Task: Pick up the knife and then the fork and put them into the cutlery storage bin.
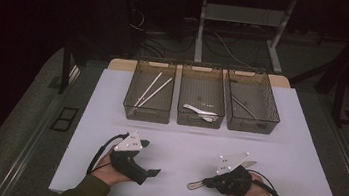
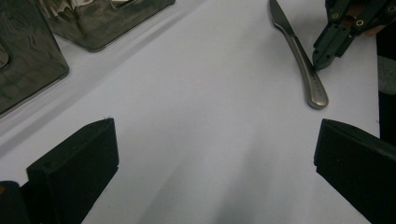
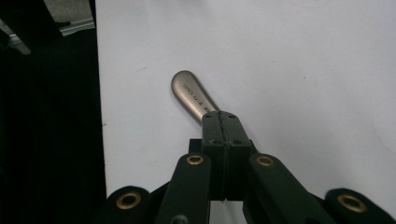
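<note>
Up close, right claw [image 3: 219, 122] pinches the knife [image 3: 190, 94] handle; left claw [image 2: 210, 154] gapes wide.

three clear bins [image 1: 199, 118] on white table [image 1: 182, 144], chopsticks [image 1: 152, 89], white spoons [image 1: 201, 112]

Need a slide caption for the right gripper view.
Right gripper shut on a metal knife handle above the white table.

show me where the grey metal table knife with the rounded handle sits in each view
High view: grey metal table knife lower right, in the right gripper.
Left gripper view: upper right, lying diagonally.
Right gripper view: centre, handle end past the shut jaws.
Shared landmark: white tabletop.
</note>
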Tool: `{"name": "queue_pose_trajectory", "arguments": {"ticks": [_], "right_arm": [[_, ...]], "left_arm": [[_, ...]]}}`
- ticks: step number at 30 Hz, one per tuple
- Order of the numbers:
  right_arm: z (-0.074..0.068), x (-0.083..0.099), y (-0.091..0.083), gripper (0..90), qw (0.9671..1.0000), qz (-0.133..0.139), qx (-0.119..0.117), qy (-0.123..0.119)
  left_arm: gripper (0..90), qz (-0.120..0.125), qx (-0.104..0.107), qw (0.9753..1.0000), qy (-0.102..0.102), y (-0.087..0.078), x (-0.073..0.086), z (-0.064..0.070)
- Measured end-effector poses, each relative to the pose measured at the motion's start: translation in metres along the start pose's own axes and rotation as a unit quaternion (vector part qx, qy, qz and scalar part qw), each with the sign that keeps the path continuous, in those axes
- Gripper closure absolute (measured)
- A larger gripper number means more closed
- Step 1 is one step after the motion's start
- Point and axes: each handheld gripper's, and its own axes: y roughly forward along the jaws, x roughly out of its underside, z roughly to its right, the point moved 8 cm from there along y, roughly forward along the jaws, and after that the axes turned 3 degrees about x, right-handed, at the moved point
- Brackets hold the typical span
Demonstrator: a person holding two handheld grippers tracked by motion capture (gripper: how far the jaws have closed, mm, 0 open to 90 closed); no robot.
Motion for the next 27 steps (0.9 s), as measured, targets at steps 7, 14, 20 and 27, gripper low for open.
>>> {"name": "queue_pose_trajectory", "arguments": {"ticks": [7, 14, 20, 27], "right_arm": [[0.007, -0.005, 0.004, 89.8, 0.9999, 0.0, 0.013, -0.006], [0.012, -0.012, 0.011, 89.8, 0.9998, -0.001, 0.021, 0.0], [0.011, -0.014, 0.011, 89.3, 0.9999, -0.011, 0.007, -0.003], [0.021, -0.018, -0.013, 70.9, 0.9995, -0.025, 0.014, 0.009]], "left_arm": [[0.0, -0.001, 0.0, 1.0, -0.001, 0.0, 0.0, 0.0], [0.0, -0.001, -0.001, 1.0, 0.0, 0.0, 0.0, 0.0], [0.0, 0.002, -0.001, 1.0, -0.004, 0.0, 0.0, -0.001], [0.0, 0.003, -0.003, 1.0, -0.004, -0.001, 0.0, -0.001]]}}
